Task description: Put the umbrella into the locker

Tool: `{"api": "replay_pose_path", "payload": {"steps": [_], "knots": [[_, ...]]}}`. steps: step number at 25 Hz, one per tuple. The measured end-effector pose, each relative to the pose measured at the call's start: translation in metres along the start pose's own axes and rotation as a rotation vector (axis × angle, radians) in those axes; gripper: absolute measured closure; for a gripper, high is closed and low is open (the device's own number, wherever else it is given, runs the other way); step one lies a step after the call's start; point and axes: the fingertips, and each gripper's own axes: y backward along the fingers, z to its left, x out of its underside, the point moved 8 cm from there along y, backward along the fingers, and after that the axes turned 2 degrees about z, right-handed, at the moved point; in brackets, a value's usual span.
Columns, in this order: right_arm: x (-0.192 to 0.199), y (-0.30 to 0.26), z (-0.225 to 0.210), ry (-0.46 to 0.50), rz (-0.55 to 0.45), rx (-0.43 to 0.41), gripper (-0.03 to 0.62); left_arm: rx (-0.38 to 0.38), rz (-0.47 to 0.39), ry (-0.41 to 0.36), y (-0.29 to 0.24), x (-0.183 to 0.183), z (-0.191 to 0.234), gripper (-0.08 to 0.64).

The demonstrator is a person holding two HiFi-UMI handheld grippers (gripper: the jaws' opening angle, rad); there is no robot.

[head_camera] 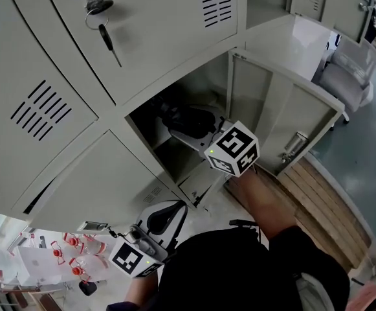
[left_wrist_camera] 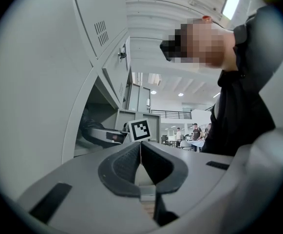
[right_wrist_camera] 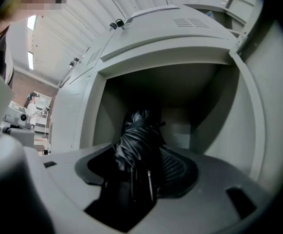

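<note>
A black folded umbrella (right_wrist_camera: 137,135) is clamped between the jaws of my right gripper (right_wrist_camera: 140,162), which is shut on it. Its far end reaches into the open locker compartment (right_wrist_camera: 185,89). In the head view the right gripper (head_camera: 197,136) sits in the mouth of that compartment (head_camera: 249,92), and the umbrella (head_camera: 186,118) shows as a dark bundle inside. My left gripper (head_camera: 165,216) hangs low by the person's body, shut with nothing in it. In its own view the left gripper (left_wrist_camera: 140,152) has its pads pressed together.
The locker door (head_camera: 307,118) stands open to the right of the compartment. A key (head_camera: 103,31) hangs from the lock of the shut door above. Shut lockers fill the left side. A wooden platform (head_camera: 323,199) lies at the lower right, and red-and-white items (head_camera: 71,251) at the lower left.
</note>
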Motion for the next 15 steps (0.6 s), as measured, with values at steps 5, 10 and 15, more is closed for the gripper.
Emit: {"api": "replay_pose_path", "payload": {"steps": [5, 10, 15], "knots": [[-0.012, -0.024, -0.005, 0.033, 0.027, -0.009, 0.333, -0.012, -0.009, 0.004, 0.003, -0.002, 0.000, 0.540], [-0.014, -0.045, -0.006, 0.061, 0.048, -0.027, 0.333, -0.027, -0.016, 0.008, 0.006, 0.001, -0.001, 0.540], [-0.013, -0.065, -0.011, 0.077, 0.079, -0.037, 0.333, -0.047, -0.002, 0.005, 0.012, 0.004, -0.001, 0.540]]}}
